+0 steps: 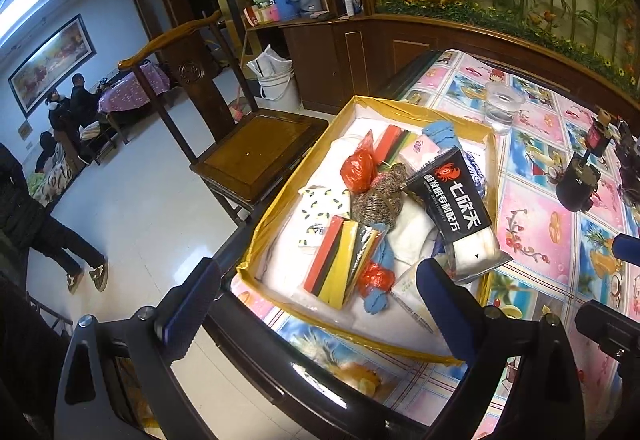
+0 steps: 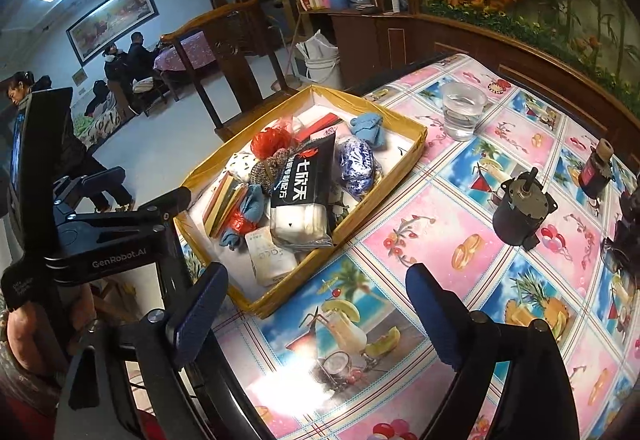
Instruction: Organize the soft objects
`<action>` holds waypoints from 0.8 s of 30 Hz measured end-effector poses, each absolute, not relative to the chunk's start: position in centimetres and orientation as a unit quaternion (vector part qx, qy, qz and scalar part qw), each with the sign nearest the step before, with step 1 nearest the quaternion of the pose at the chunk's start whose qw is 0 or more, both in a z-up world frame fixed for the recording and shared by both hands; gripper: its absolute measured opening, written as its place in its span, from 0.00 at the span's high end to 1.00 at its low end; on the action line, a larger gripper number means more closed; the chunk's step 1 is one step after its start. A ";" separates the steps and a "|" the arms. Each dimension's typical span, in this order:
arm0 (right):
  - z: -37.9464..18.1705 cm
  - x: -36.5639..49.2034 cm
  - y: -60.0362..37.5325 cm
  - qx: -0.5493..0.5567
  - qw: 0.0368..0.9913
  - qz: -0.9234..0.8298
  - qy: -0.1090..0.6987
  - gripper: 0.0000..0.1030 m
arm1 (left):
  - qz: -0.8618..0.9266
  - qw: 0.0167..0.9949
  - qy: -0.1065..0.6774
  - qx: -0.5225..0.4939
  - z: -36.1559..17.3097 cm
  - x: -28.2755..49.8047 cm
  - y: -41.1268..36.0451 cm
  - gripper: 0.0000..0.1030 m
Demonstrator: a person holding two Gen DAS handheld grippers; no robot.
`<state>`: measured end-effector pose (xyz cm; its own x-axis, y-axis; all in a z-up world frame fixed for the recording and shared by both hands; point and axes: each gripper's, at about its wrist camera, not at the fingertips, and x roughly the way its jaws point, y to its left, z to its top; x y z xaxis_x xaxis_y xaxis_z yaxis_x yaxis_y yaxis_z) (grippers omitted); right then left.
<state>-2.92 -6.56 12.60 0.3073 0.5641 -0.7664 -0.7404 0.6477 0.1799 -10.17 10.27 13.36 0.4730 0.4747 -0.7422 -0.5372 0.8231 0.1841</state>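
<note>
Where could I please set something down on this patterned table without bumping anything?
The patterned tablecloth lies bare between the yellow-rimmed cardboard tray, the black cylindrical motor and the near edge. Inside the tray is crowded. The clear plastic water cup stands close behind it.

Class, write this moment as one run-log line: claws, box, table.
left claw: open, empty | right claw: open, empty | box: holds black packet, socks, pouches | table: glass of water beside box
</note>
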 end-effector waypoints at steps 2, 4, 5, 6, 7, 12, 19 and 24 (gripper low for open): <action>12.7 -2.9 -6.5 -0.105 0.802 0.407 0.423 0.09 | 0.300 0.853 0.426 -0.045 13.7 -10.4 10.7 0.05; 12.8 -2.8 -6.3 -0.106 0.802 0.407 0.423 0.09 | 0.306 0.846 0.434 -0.045 14.0 -10.6 11.2 0.05; 12.8 -2.8 -6.3 -0.107 0.802 0.407 0.423 0.09 | 0.311 0.843 0.438 -0.043 14.2 -10.7 11.3 0.05; 12.9 -2.9 -6.2 -0.107 0.802 0.408 0.422 0.09 | 0.313 0.841 0.440 -0.042 14.4 -10.8 11.5 0.05; 13.0 -2.9 -6.2 -0.108 0.803 0.409 0.421 0.09 | 0.311 0.840 0.441 -0.044 14.6 -11.0 11.6 0.05; 13.1 -3.1 -5.7 -0.113 0.800 0.412 0.421 0.09 | 0.286 0.856 0.425 -0.069 16.1 -12.5 11.9 0.05; 13.0 -3.5 -5.4 -0.117 0.801 0.411 0.419 0.07 | 0.295 0.852 0.426 -0.074 17.1 -13.3 12.3 0.05; 12.8 -3.7 -5.4 -0.116 0.801 0.410 0.421 0.07 | 0.333 0.841 0.424 -0.042 16.9 -13.6 12.0 0.05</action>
